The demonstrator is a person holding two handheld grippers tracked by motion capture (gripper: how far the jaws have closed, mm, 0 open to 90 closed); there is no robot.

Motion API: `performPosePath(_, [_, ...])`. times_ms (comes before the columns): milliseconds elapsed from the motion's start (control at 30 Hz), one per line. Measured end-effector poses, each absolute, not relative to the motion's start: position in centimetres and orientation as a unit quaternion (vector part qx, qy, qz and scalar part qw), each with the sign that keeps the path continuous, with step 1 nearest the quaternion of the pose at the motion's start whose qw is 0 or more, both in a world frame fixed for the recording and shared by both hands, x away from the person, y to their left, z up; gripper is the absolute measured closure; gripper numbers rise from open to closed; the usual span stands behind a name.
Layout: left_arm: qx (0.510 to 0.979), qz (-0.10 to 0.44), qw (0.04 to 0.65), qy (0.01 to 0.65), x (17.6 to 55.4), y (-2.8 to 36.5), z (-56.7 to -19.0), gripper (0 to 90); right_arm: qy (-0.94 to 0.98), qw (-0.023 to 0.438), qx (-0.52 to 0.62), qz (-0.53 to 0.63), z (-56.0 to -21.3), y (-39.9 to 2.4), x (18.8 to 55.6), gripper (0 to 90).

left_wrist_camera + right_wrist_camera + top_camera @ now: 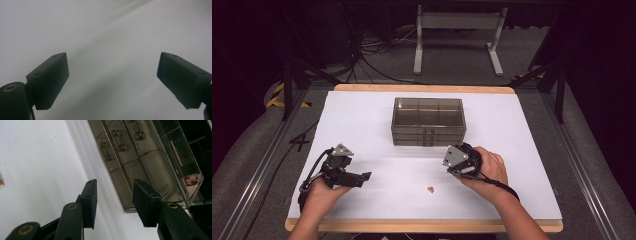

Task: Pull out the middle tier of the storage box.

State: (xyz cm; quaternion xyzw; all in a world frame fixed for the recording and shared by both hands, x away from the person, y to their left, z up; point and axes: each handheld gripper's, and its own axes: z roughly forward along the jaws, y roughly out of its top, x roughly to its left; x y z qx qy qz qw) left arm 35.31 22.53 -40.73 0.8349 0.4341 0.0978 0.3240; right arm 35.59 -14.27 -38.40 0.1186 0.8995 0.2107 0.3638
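Drawer box [428,121], smoky clear plastic, three drawers

Bright evenly lit white table [362,120], dark surroundings, soft shadows, gripper views slightly blurred up close

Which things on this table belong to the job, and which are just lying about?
In play:
- smoky transparent plastic drawer box, closed, right gripper open and aimed at it
- small reddish-brown object on the white table surface

Lying about:
- white metal stand on the floor behind
- left gripper, open, nothing between its jaws
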Motion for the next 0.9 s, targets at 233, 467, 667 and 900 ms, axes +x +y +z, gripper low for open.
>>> performPosePath(233, [0.834, 0.099, 0.324, 0.435, 35.3, 22.6, -40.7, 10.9, 0.896, 0.386, 0.100, 0.196, -38.8, -13.6, 35.5, 55.2])
performPosePath(467, [0.833, 0.100, 0.323, 0.438, 35.1, 22.8, -40.9, 10.9, 0.891, 0.407, 0.080, 0.183, -38.9, -12.9, 35.4, 55.2])
performPosePath(667, [0.831, 0.100, 0.325, 0.441, 34.9, 23.1, -40.9, 10.9, 0.886, 0.427, 0.057, 0.170, -39.1, -12.2, 35.5, 55.2])
performPosePath(900, [0.829, 0.099, 0.326, 0.444, 34.9, 23.1, -40.9, 10.9, 0.881, 0.445, 0.042, 0.159, -39.4, -11.5, 35.6, 55.3])
